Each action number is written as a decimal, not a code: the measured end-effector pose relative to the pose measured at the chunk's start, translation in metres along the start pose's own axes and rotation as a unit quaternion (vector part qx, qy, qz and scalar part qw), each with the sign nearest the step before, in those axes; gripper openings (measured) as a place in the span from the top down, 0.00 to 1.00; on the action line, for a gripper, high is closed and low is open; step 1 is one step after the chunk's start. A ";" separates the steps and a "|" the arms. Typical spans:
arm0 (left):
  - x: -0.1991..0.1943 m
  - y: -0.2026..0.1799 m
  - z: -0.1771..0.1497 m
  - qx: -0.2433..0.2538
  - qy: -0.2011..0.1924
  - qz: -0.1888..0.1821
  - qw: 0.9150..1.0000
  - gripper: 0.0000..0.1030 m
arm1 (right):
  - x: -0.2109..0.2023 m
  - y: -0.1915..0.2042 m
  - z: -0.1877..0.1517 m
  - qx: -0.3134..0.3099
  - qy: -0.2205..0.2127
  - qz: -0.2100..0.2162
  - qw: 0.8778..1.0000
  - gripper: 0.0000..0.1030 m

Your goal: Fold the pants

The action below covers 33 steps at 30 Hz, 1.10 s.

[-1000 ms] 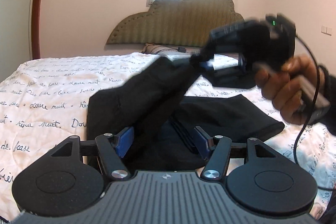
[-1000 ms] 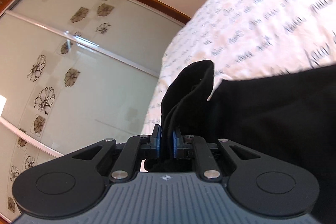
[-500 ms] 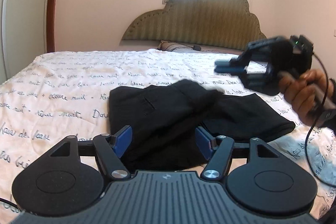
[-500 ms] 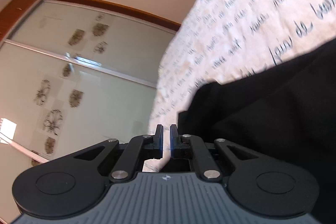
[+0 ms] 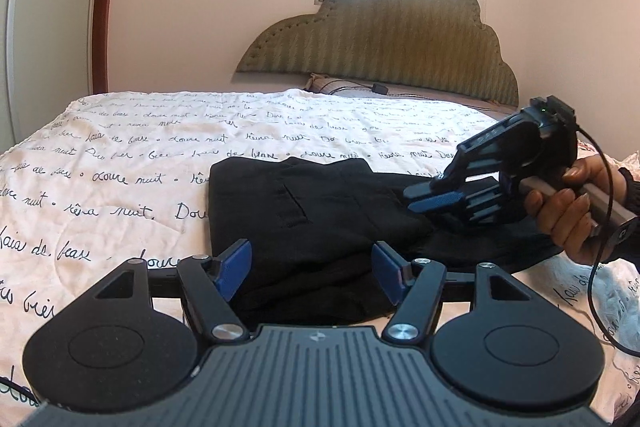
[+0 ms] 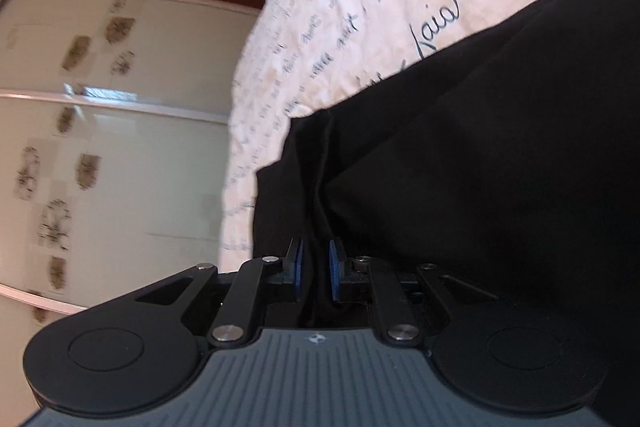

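The black pants (image 5: 320,211) lie folded in a rough rectangle on the bed, with a back pocket seam facing up. My left gripper (image 5: 312,273) is open and empty, hovering over the near edge of the pants. My right gripper (image 5: 434,197) shows in the left wrist view at the right, just above the pants' right part, held in a hand. In the right wrist view my right gripper (image 6: 316,273) has its jaws slightly apart, close over the black pants (image 6: 480,147), not pinching them.
The bed has a white quilt (image 5: 160,147) printed with script. A padded headboard (image 5: 380,39) and a pillow (image 5: 336,85) are at the far end. A sliding wardrobe door with flower prints (image 6: 100,107) stands to the left. A cable (image 5: 600,227) hangs from the right gripper.
My right gripper let go of the pants fold it was carrying; the fold now lies flat on the pants. The right gripper dropped low and its jaws opened a little. The left gripper stayed open.
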<state>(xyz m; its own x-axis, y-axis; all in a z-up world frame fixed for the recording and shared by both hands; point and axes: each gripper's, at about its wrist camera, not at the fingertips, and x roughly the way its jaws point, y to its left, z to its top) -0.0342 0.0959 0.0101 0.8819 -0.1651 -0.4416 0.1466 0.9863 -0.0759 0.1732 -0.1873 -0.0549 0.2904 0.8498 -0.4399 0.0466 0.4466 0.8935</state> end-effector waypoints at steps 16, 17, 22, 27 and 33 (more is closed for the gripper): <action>-0.003 0.006 0.002 -0.026 0.017 0.002 1.000 0.32 | 0.007 0.014 0.003 -0.052 -0.008 -0.036 0.998 0.69; -0.004 0.006 0.002 -0.025 0.016 0.003 1.000 0.32 | 0.008 0.017 0.003 -0.062 -0.009 -0.039 0.997 0.63; -0.002 0.008 0.001 -0.032 0.028 0.005 0.999 0.31 | 0.013 0.025 0.000 -0.072 -0.013 -0.018 0.997 0.39; 0.002 0.009 0.007 -0.040 0.040 0.029 0.998 0.31 | 0.036 0.045 -0.012 -0.093 0.033 0.023 0.995 0.37; 0.010 0.010 0.017 -0.064 0.075 0.050 0.994 0.29 | 0.052 0.035 -0.009 -0.088 0.057 -0.005 0.995 0.80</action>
<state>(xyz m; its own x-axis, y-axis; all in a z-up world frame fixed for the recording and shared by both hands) -0.0163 0.1045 0.0200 0.8115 -0.0737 -0.5797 -0.0052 0.9911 -0.1333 0.1813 -0.1245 -0.0472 0.1805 0.8669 -0.4646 -0.1213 0.4884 0.8642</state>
